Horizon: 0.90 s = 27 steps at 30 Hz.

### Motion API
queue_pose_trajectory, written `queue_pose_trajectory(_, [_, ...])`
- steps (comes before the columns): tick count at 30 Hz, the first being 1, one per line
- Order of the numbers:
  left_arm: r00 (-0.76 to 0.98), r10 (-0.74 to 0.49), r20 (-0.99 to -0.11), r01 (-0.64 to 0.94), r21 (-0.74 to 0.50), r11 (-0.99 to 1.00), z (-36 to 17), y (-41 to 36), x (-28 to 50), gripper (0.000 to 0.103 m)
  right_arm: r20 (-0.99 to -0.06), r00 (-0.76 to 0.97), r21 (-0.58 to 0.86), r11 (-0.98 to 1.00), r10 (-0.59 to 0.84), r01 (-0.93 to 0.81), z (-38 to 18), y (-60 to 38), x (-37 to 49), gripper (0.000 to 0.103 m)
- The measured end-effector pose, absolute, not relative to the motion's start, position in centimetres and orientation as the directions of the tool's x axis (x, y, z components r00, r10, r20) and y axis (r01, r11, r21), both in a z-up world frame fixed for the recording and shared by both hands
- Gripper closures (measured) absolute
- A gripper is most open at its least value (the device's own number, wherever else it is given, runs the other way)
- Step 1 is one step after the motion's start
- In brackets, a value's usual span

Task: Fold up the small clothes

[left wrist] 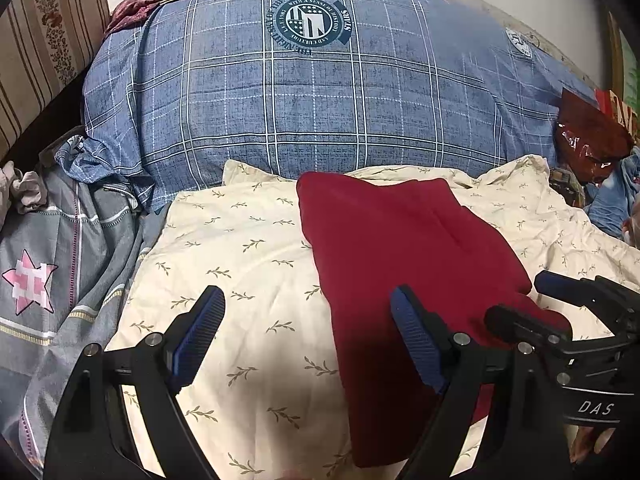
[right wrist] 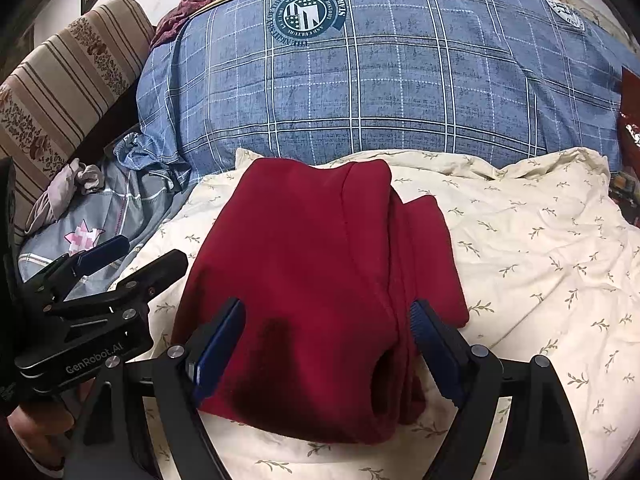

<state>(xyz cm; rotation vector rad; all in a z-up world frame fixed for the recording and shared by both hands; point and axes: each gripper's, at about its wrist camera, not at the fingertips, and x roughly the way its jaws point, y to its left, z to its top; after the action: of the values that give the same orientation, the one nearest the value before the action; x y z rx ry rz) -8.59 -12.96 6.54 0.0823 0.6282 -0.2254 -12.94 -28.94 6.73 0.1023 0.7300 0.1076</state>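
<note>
The red garment (right wrist: 316, 280) lies folded and layered on the cream leaf-print sheet (right wrist: 540, 248), before a blue plaid pillow (right wrist: 380, 80). Left gripper (left wrist: 308, 340) and right gripper (right wrist: 328, 344) hover spread wide, holding nothing.

The left tongs (left wrist: 308, 332) are matte black, each arm ending in a ribbed blue pad and fastened with round silver screws. The right tongs (right wrist: 328, 344) are built alike: black arms, blue ribbed pads, silver screw heads at the pivots. White lettering marks both housings, "DAS" on the right one's body and "GenRobot.AI" on the left one's side.
</note>
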Motion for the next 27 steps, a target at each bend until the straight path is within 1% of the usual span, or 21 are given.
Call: queue_pose_trajectory(27, [0.776, -0.184, -0.604, 0.235, 0.007, 0.972, 6.03, -13.35, -8.40, 0.017, -0.661, 0.737, 0.131, 0.989, 0.141, -0.072, 6.84, -28.57, -12.56, 0.017])
